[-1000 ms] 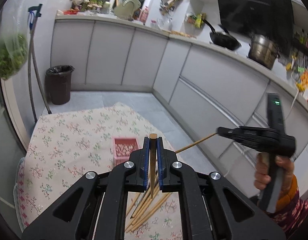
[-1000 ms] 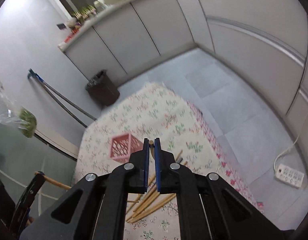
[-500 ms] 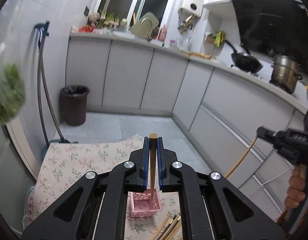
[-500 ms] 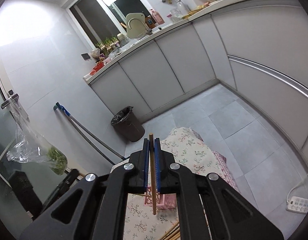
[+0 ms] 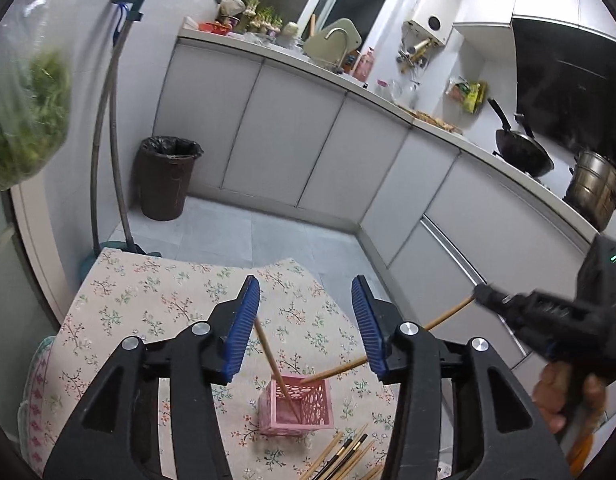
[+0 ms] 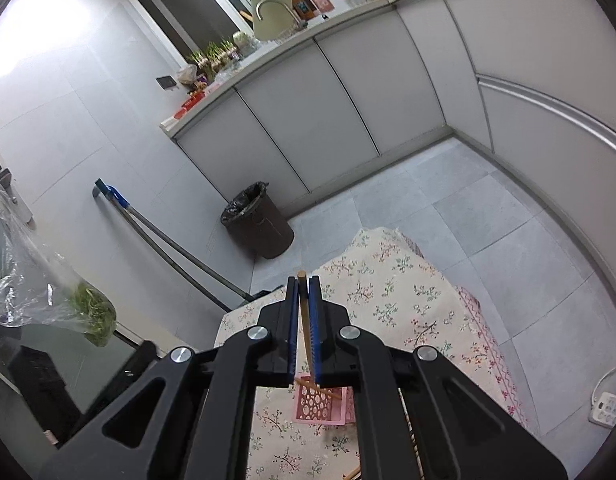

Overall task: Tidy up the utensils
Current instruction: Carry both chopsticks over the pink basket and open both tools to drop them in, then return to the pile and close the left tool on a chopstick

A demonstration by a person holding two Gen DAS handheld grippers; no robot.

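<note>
Pink plastic, cut with an openwork pattern, forms the small square basket standing on the floral tablecloth in the left wrist view. One chopstick leans inside it, its upper end free between the blue pads of the left gripper, whose jaws are spread wide and hold nothing. A second chopstick slants in from the right, its lower tip at the basket's rim and its upper end pinched in the right gripper, which a hand grasps by the handle. A loose bundle of chopsticks lies on the cloth just in front of the basket. A green light glows on the right gripper's body; no lettering there can be read, and the bottle labels on the counter are too small to make out.

From the right wrist view, the right gripper has its jaws pressed onto the chopstick, which runs down between the pads toward the pink basket below. Another chopstick rests across the basket's opening. A dark bin stands on the tiled floor beyond the table, and a bag of greens hangs at the left. No readable writing shows.
</note>
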